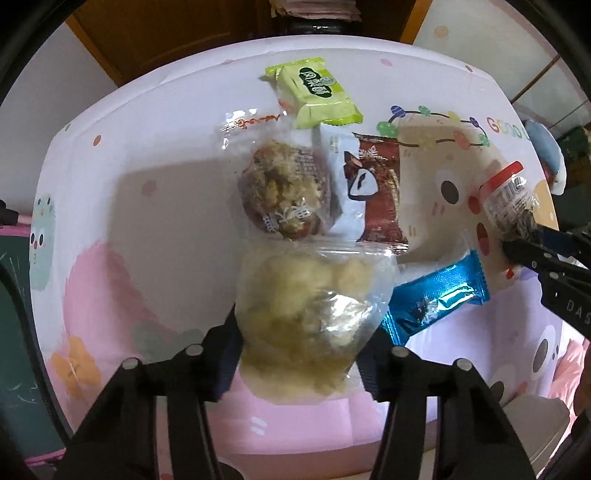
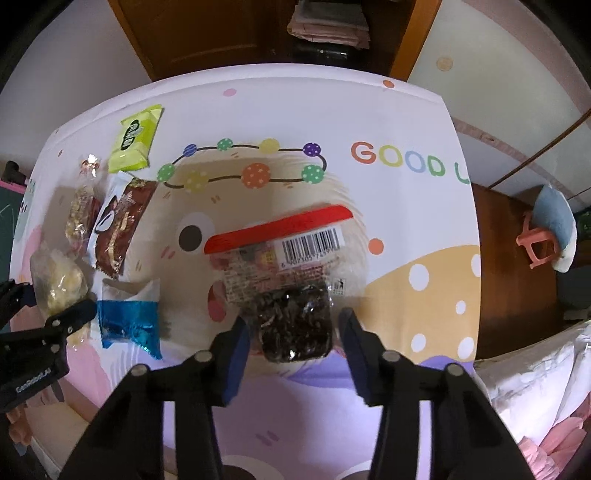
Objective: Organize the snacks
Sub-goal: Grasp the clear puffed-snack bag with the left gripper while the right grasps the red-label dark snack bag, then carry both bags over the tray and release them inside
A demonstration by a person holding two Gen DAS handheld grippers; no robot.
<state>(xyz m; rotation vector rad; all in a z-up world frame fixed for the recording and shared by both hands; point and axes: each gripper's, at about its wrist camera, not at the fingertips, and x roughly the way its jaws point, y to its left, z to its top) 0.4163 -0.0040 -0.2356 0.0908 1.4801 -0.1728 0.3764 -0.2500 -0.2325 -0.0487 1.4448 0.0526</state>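
Note:
Several wrapped snacks lie on a cartoon-print tablecloth (image 2: 406, 122). My left gripper (image 1: 299, 358) points down, shut on a clear bag of pale yellow snack (image 1: 314, 295), its pads against both sides of the bag. The right wrist view shows that left gripper (image 2: 55, 302) and bag (image 2: 59, 284) at the left edge. My right gripper (image 2: 295, 343) is shut on a red-topped clear pack of dark snack (image 2: 291, 295); the pack (image 1: 506, 199) is also in the left wrist view. Loose nearby are a green pack (image 1: 317, 92), a floss cake pack (image 1: 284, 188), a brown-white pack (image 1: 373, 192) and a blue pack (image 1: 436, 299).
A wooden cabinet (image 2: 207, 29) stands beyond the table's far edge. To the right, past the cloth's edge, are a pink stool (image 2: 535, 243) with a blue cushion (image 2: 554, 218) and white bedding (image 2: 535, 387). The cloth's right half carries only the red-topped pack.

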